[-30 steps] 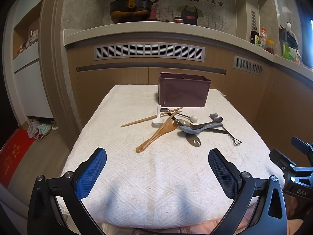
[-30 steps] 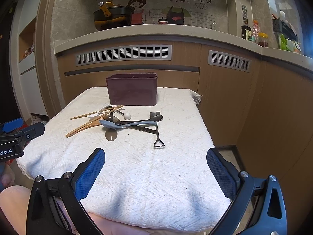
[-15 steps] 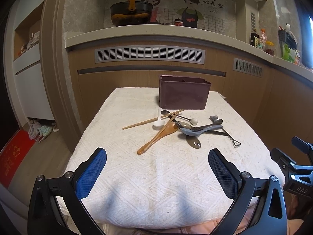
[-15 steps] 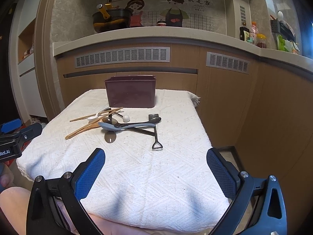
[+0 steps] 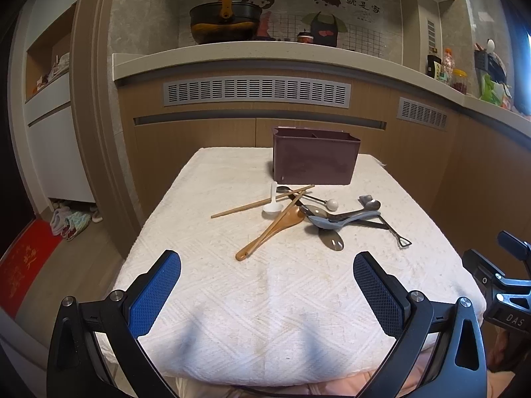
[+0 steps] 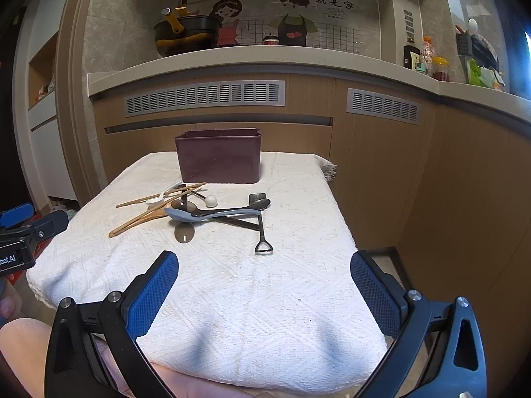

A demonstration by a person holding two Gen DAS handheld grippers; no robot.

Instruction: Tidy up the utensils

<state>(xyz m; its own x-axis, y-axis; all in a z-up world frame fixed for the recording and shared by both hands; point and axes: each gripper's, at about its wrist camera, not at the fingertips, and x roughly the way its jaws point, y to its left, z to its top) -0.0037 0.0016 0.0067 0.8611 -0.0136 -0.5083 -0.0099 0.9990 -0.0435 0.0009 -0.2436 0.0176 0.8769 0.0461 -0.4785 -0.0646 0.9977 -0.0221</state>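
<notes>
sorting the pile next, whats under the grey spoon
The grey spoon lies across a black shovel-handled utensil, and a dark spoon bowl sticks out beneath its front. How the stems cross underneath is covered.

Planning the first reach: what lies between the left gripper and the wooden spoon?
Only bare white woven tablecloth. In the left wrist view, nothing sits between the open left gripper and the light brown wooden spoon.

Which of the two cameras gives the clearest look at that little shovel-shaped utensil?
The right wrist view: the shovel-shaped utensil lies nearly central, handle loop unobstructed. The left wrist view shows it off to the right, smaller and slanted.
</notes>
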